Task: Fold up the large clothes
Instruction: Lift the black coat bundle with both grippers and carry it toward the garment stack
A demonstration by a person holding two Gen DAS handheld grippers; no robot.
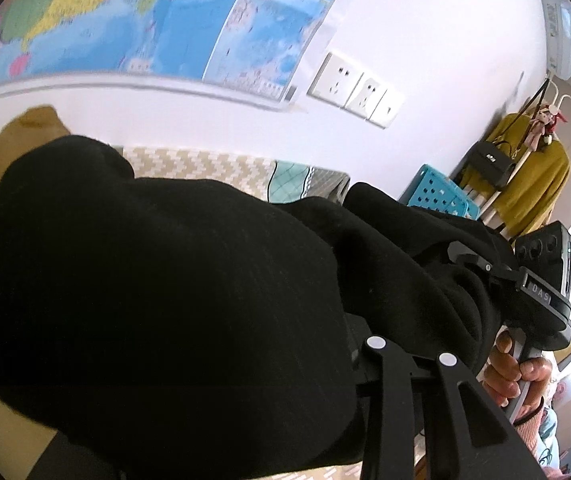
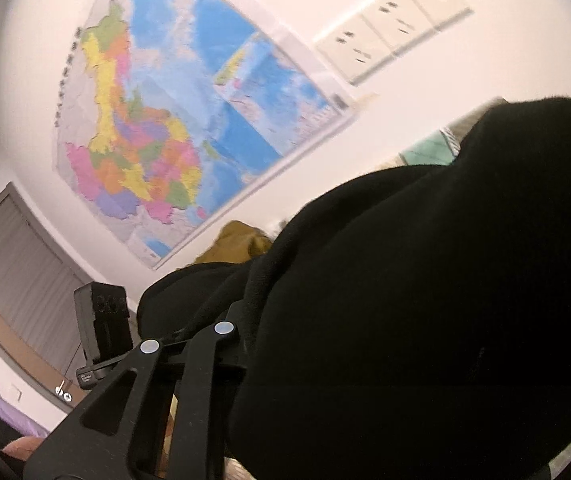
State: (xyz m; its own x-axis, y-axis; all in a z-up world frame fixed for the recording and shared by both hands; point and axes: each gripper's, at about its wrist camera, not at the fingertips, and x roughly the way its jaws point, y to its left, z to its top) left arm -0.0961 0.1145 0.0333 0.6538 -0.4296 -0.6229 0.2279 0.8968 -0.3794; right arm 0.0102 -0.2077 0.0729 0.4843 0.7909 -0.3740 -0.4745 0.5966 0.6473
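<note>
- Black garment (image 1: 157, 264): a large dark knit piece that fills most of both wrist views. It hangs bunched between the two grippers, lifted clear of the chevron-patterned bed cover (image 1: 205, 164) seen beyond it.
- Left gripper (image 1: 133, 356): the fingers run into the cloth and their tips are hidden by it. The jaws stand narrow, and the fabric drapes from them, so they read as clamped on a fold of the garment.
- Right gripper (image 2: 189, 336): likewise buried to the pivots in the black cloth, with the jaws drawn close. It probably grips an edge, though the contact itself is covered. In the left wrist view its body (image 1: 517, 280) shows at the garment's far end, with the person's hand (image 1: 517, 372) on its handle.
- Surroundings: a wall map (image 2: 173, 120), a row of sockets (image 1: 357, 92), a mustard garment (image 1: 25, 132) lying at the far edge of the bed, a blue perforated basket (image 1: 437, 192) and a coat rack (image 1: 525, 160) in the corner.
- Step in hand, as judged: the garment is being raised by two points so that it can hang open before it is laid out. No fold is yet made.
- Next move, as judged: spread the two grippers apart to draw the held edge taut, then lower the cloth flat onto the bed cover, keeping clear of the mustard garment. The bunching suggests that a shake or a regrip may be needed first.
</note>
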